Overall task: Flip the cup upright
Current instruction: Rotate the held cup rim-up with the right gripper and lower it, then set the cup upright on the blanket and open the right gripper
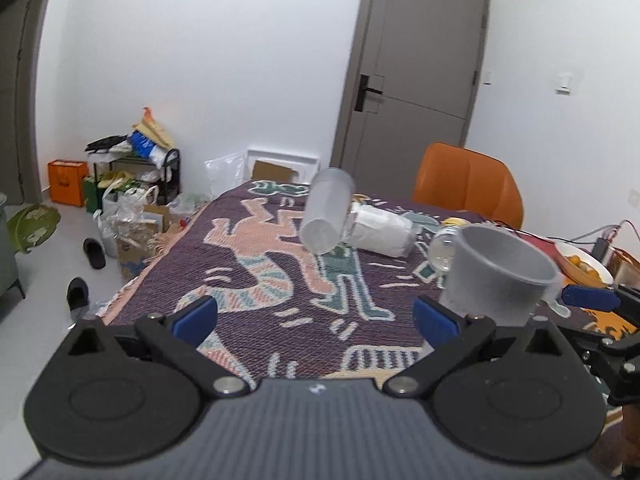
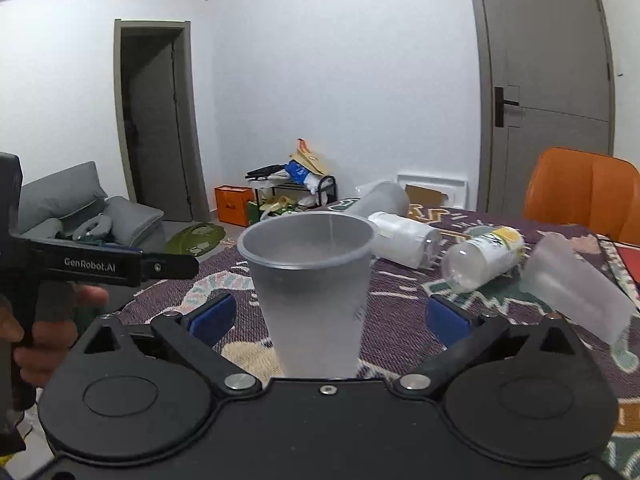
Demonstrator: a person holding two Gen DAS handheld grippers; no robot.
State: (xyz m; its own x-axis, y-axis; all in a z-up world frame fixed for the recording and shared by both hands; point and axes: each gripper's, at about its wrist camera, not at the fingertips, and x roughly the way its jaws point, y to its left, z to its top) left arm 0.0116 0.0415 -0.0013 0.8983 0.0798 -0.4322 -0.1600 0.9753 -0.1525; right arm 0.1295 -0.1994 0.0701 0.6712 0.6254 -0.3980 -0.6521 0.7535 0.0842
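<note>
A frosted plastic cup [image 2: 310,280] stands upright, mouth up, on the patterned tablecloth [image 2: 400,320], between the wide-apart blue pads of my open right gripper [image 2: 328,318], which do not touch it. The same cup shows at the right of the left wrist view [image 1: 496,276]. My left gripper [image 1: 316,314] is open and empty over the cloth [image 1: 280,280]. A second frosted cup [image 1: 328,212] lies tilted on its side at the table's middle; it also shows in the right wrist view [image 2: 382,198]. A third frosted cup [image 2: 576,284] lies on its side at the right.
A white paper-towel roll [image 1: 384,232] and a clear bottle with a yellow label [image 2: 484,256] lie on the table. An orange chair [image 1: 468,188] stands behind it. A bowl of oranges [image 1: 584,268] and cables sit at the right edge. Bags and slippers clutter the floor at the left.
</note>
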